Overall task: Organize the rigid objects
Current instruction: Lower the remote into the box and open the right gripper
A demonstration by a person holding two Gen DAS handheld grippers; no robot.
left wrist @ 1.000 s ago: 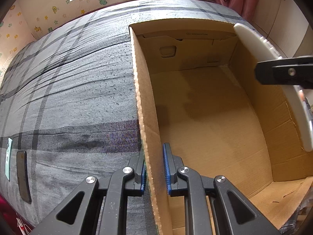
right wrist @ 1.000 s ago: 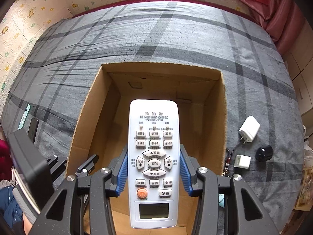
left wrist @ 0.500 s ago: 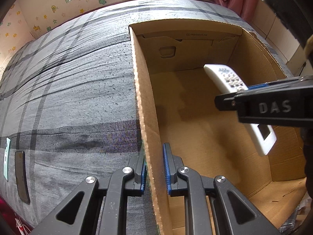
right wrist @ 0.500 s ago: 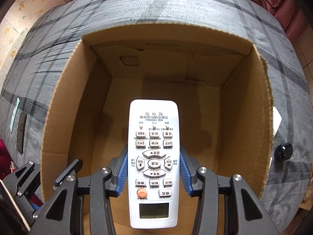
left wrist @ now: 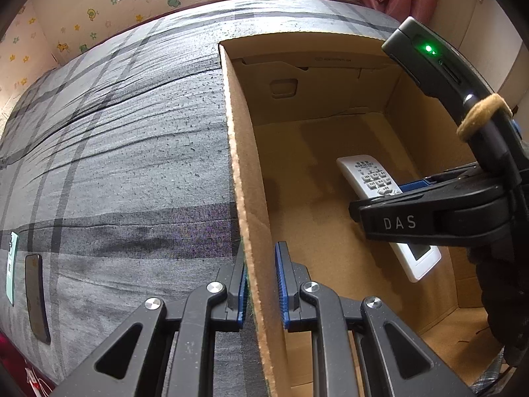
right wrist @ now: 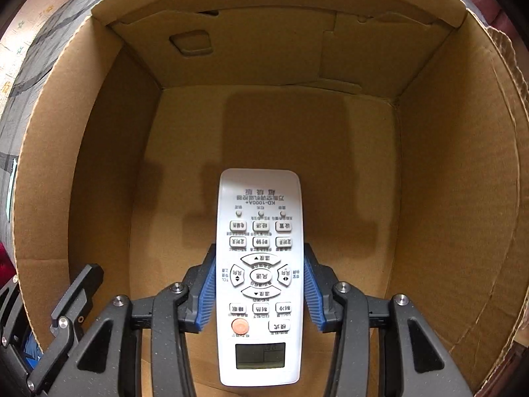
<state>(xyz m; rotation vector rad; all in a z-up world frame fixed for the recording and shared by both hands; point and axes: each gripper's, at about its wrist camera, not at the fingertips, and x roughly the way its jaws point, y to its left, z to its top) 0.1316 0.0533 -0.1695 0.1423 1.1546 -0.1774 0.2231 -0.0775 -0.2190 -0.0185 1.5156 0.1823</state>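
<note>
1. The remote (right wrist: 260, 274) is white, buttons up, inside the box (right wrist: 456, 172), just above its floor. Whether its far end touches the cardboard I cannot tell.
2. It looks light, stiff and smooth-sided. The plastic could slip, so the long edges near the middle are the best hold.
3. The right gripper (right wrist: 259, 292) is clamped on exactly those edges, blue pads (right wrist: 207, 292) pressed to both sides around the arrow keys.
4. It can probably take a short drop; setting it flat on the floor before release seems safest.
5. The left gripper (left wrist: 261, 292) is closed on the box's left wall (left wrist: 246, 178), one finger inside, one outside, steadying it.
6. The box is otherwise empty, so nothing blocks the placement; the tall walls only narrow the way back out.
7. Outside, on the grey plaid bedspread (left wrist: 125, 139), a dark phone (left wrist: 35, 297) and a teal card (left wrist: 11, 271) lie well apart from the box, near the bed's edge.
</note>
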